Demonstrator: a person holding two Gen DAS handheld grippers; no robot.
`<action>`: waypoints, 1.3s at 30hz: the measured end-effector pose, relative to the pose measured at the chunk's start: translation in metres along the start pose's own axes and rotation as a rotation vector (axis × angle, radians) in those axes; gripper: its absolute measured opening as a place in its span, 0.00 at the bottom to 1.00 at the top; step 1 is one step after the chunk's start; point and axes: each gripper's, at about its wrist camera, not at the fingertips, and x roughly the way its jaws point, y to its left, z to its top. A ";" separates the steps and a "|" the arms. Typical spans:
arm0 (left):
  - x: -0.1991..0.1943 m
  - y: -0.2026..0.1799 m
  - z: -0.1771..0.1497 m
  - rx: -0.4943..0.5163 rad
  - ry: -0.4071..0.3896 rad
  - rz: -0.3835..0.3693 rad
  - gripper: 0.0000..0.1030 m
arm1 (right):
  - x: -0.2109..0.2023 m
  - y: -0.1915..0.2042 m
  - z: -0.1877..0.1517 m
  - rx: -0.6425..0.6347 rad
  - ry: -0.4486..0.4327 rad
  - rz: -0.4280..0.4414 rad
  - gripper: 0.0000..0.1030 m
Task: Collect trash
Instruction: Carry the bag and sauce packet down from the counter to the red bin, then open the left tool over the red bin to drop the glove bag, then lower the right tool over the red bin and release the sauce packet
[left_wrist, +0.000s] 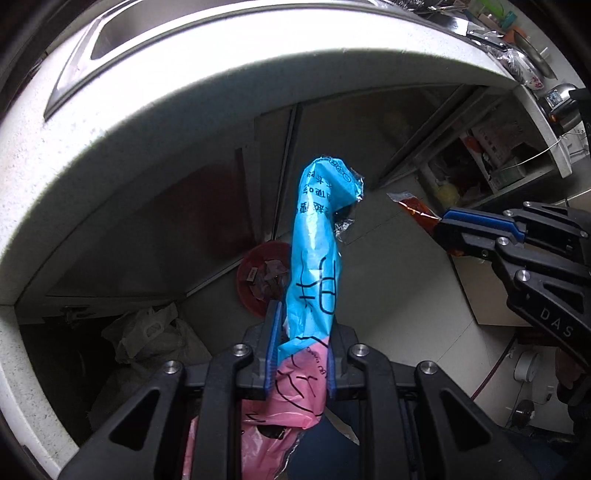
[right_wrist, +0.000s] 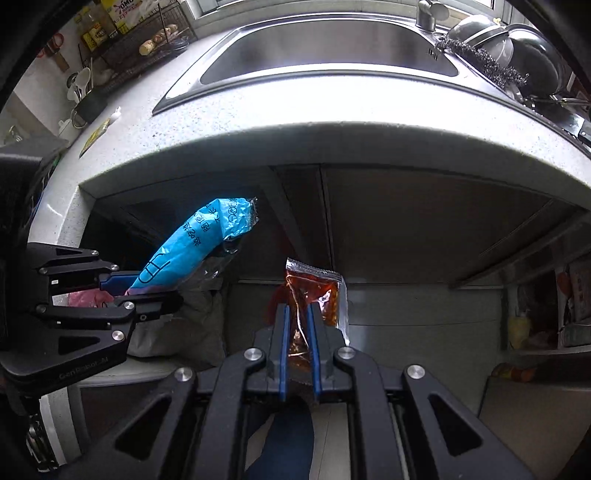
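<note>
Left gripper (left_wrist: 301, 347): jaws clenched on a blue-and-pink plastic wrapper (left_wrist: 317, 254), pinched near the line where blue turns to pink; the blue end sticks up toward 12 o'clock and the pink end sags below the fingers. Probably gripped low so the loose length hangs free.

Right gripper (right_wrist: 297, 328): jaws clamped on a red sauce sachet (right_wrist: 314, 295), its silver sealed edge pointing to 12 o'clock. Gripping the lower half probably keeps the oily pouch from slipping out.

Where the trash is: both pieces are off the counter, held in the air in front of the cabinet doors (right_wrist: 406, 229), near each other but not touching.

Likely destination: a red bin (left_wrist: 258, 280) stands on the floor, showing at 9 o'clock of the wrapper in the left wrist view, with scraps already inside. I judge both pieces are meant for it; neither has been dropped yet.

Surface: a pale speckled stone countertop (right_wrist: 332, 144) with a rounded front edge, brightly lit, and a steel sink (right_wrist: 325, 48) set into it.

Room: a small kitchen. Stacked steel pots (right_wrist: 509, 48) at 2 o'clock of the sink, a wire rack (right_wrist: 147, 37) at 10 o'clock, open shelves (left_wrist: 491, 162) at right, a crumpled pale bag (left_wrist: 147, 332) on the floor beside the bin.
</note>
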 end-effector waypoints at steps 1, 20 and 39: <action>0.011 0.002 0.000 -0.005 0.006 -0.008 0.17 | 0.009 -0.002 0.000 0.003 0.011 0.003 0.09; 0.186 0.026 0.010 -0.022 0.139 -0.031 0.17 | 0.148 -0.051 -0.031 0.081 0.107 0.029 0.08; 0.213 0.031 -0.005 0.014 0.126 -0.024 0.99 | 0.162 -0.048 -0.039 0.129 0.137 0.036 0.08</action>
